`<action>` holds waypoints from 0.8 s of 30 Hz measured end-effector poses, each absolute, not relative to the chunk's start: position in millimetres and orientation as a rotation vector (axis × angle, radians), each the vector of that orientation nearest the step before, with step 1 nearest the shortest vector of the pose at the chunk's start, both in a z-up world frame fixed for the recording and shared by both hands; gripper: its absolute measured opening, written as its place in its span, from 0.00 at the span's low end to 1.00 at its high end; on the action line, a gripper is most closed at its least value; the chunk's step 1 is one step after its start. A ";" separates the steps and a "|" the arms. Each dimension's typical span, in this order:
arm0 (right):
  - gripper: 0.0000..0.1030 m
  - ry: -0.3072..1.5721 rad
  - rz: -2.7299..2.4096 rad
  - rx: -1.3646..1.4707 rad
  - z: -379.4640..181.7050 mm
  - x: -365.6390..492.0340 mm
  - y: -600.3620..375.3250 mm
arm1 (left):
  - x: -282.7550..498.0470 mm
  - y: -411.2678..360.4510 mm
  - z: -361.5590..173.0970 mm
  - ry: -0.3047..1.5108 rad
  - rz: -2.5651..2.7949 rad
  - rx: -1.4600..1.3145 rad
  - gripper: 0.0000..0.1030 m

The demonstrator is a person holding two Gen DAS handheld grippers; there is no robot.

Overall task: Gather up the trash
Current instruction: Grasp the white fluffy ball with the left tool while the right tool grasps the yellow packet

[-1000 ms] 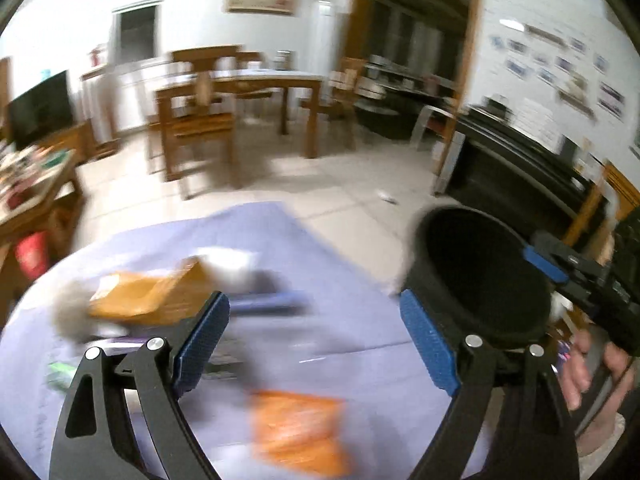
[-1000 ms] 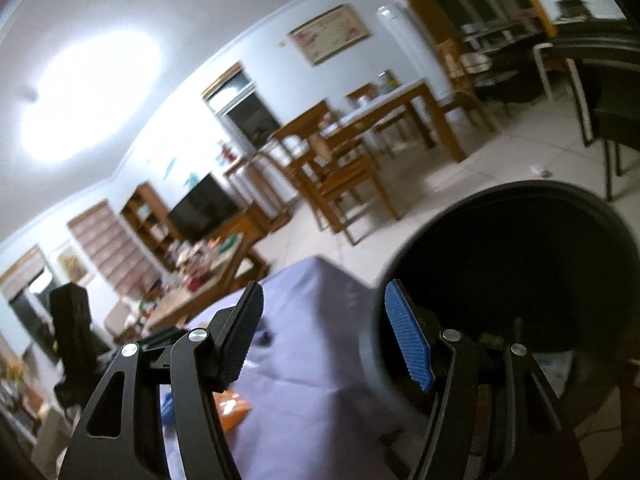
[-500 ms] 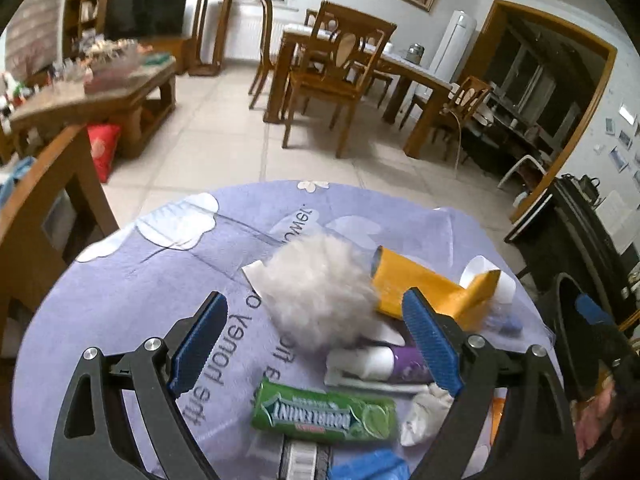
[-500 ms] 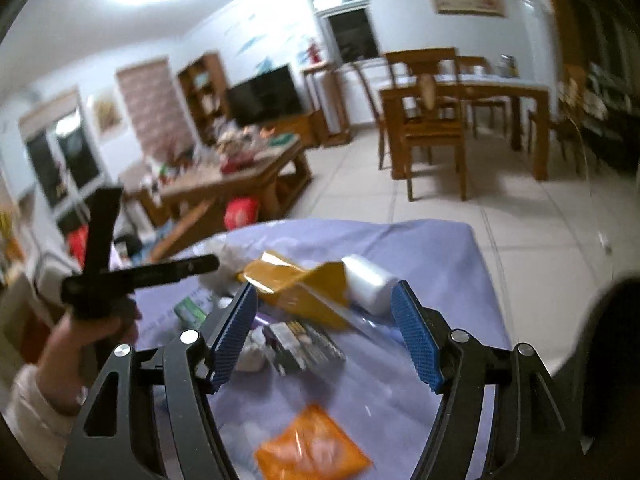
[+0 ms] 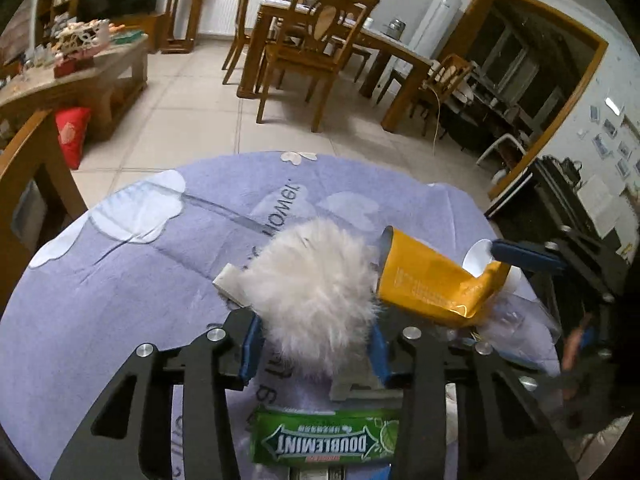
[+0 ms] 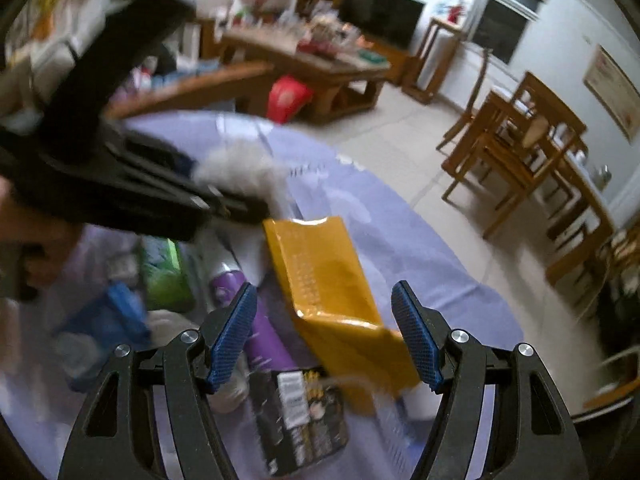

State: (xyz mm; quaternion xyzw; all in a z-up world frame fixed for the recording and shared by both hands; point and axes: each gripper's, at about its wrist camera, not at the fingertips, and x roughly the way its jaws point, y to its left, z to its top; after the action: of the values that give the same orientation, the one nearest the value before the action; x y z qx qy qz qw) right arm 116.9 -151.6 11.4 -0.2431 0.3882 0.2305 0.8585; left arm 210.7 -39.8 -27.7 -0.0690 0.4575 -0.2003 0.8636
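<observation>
We've got the left gripper clamped on the fluffy white ball to bin it; right gripper hangs wide open over the yellow wrapper.

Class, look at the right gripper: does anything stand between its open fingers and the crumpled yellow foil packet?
Nothing visible does. The right gripper is open, and the crumpled yellow foil packet already lies partly between its blue pads.
</observation>
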 end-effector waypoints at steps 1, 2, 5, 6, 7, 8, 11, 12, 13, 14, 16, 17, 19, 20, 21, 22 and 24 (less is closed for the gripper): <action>0.68 0.851 0.480 -0.533 7.1 124.9 -146.7 | 207.9 -33.9 -22.4 0.939 -0.405 -0.157 0.41; 0.68 0.879 0.476 -0.535 2.7 131.0 -144.7 | 207.4 -28.7 -19.9 0.919 -0.392 -0.163 0.41; 0.58 0.984 0.489 -0.461 -7.0 155.7 -140.1 | 204.0 -15.6 -6.4 0.850 -0.349 -0.178 0.41; 0.56 1.002 0.489 -0.446 -8.2 159.8 -140.5 | 203.3 -12.3 -3.6 0.837 -0.346 -0.188 0.41; 0.51 1.011 0.496 -0.433 -9.3 162.1 -139.2 | 205.5 -12.6 -2.8 0.833 -0.345 -0.193 0.41; 0.49 1.014 0.501 -0.422 -9.7 162.0 -138.7 | 206.0 -11.5 -2.8 0.832 -0.347 -0.200 0.41; 0.40 1.000 0.509 -0.386 -4.7 160.0 -139.3 | 206.6 -8.2 -4.5 0.836 -0.353 -0.213 0.41; 0.36 0.990 0.511 -0.365 -0.8 156.6 -140.7 | 206.4 -7.6 -3.9 0.832 -0.354 -0.216 0.41; 0.34 0.975 0.509 -0.337 4.1 152.8 -145.5 | 205.8 -7.2 -2.5 0.826 -0.357 -0.221 0.41; 0.32 0.961 0.508 -0.314 7.6 148.7 -149.6 | 206.8 -6.7 -1.9 0.819 -0.360 -0.227 0.41; 0.29 0.917 0.515 -0.257 18.0 138.2 -156.8 | 205.4 -4.6 1.0 0.801 -0.366 -0.236 0.41; 0.29 0.890 0.519 -0.222 24.8 131.8 -161.2 | 204.1 -4.0 3.3 0.786 -0.370 -0.238 0.41; 0.29 0.830 0.528 -0.146 40.4 119.9 -172.4 | 203.4 -5.5 5.3 0.773 -0.381 -0.238 0.41; 0.29 0.800 0.537 -0.103 47.9 112.9 -179.0 | 201.3 -7.8 8.0 0.764 -0.391 -0.233 0.41; 0.24 0.753 0.549 -0.038 58.8 103.1 -187.8 | 199.5 -10.6 10.0 0.759 -0.402 -0.227 0.41; 0.11 0.724 0.563 0.008 66.4 94.9 -196.5 | 196.6 -13.2 12.9 0.752 -0.416 -0.224 0.41; 0.11 0.662 0.582 0.114 82.1 76.2 -215.7 | 187.5 -20.8 21.8 0.738 -0.460 -0.223 0.41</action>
State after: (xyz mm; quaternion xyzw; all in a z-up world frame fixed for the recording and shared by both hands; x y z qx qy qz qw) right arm 76.2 -215.7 82.1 0.0552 0.3204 0.2813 0.9029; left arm 187.5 -20.8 21.8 -0.1078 0.3568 -0.2223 0.9009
